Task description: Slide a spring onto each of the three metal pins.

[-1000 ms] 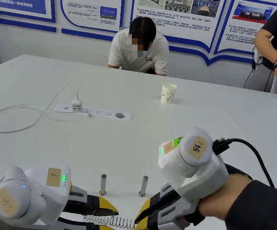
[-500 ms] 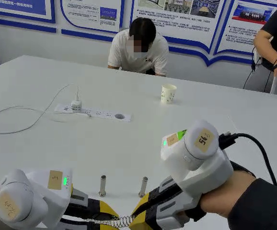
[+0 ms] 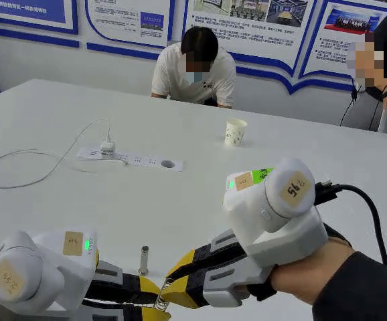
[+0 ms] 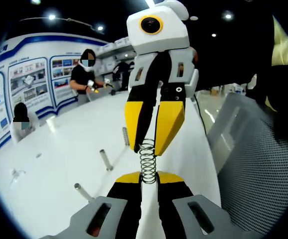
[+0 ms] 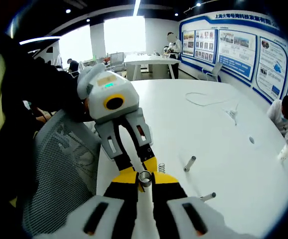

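Spring [image 3: 161,298] near upright pin [image 3: 144,259]

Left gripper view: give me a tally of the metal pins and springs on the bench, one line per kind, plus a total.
metal pins: 3
spring: 1
total: 4
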